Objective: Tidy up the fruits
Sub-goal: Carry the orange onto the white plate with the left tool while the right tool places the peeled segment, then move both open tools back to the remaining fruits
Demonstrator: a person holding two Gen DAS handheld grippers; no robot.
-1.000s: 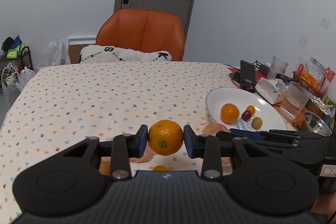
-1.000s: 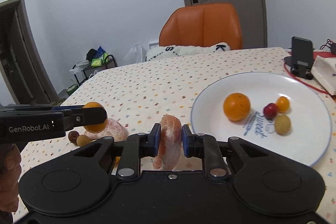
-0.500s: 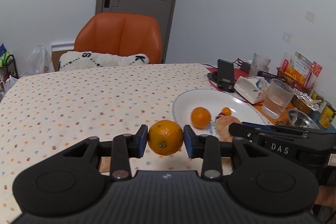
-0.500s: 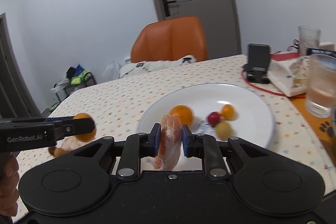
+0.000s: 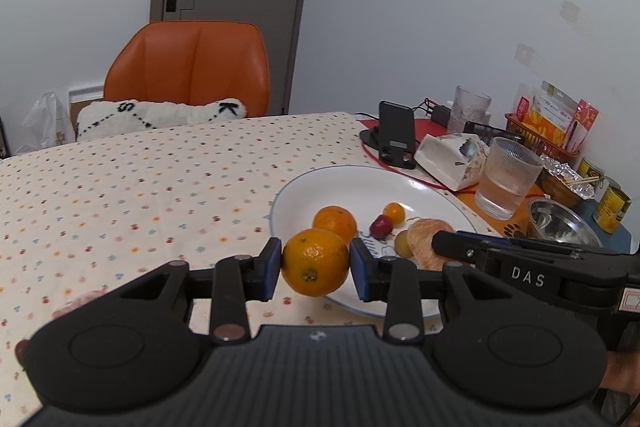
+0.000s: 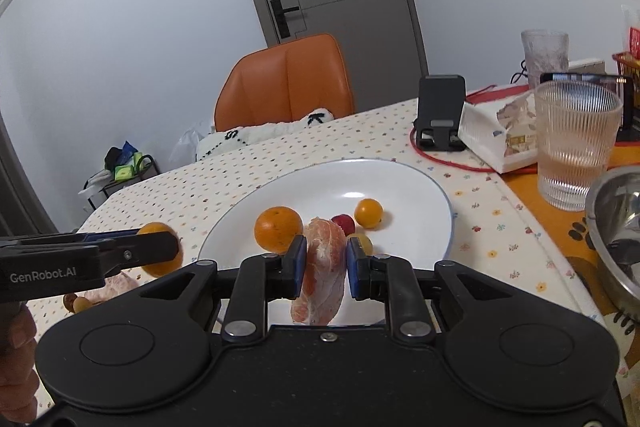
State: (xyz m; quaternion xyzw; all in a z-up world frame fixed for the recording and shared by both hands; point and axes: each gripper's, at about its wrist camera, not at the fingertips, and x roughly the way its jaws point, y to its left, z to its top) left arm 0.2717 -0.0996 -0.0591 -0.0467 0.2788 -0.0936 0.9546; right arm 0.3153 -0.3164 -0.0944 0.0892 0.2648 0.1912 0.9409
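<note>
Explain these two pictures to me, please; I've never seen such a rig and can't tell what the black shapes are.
No robot here: a person holds a two-finger tool in each hand, with a camera on each looking along its fingers. One picture is from the left tool, the other from the right. The left gripper clamps a whole orange. The right gripper clamps a peeled citrus piece above a white plate, which holds another orange and small fruits. A water glass stands on the dotted tablecloth.

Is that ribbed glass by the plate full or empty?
Partly full. The ribbed glass stands upright beside the plate, and clear liquid fills only its lower part; the upper part looks empty.
</note>
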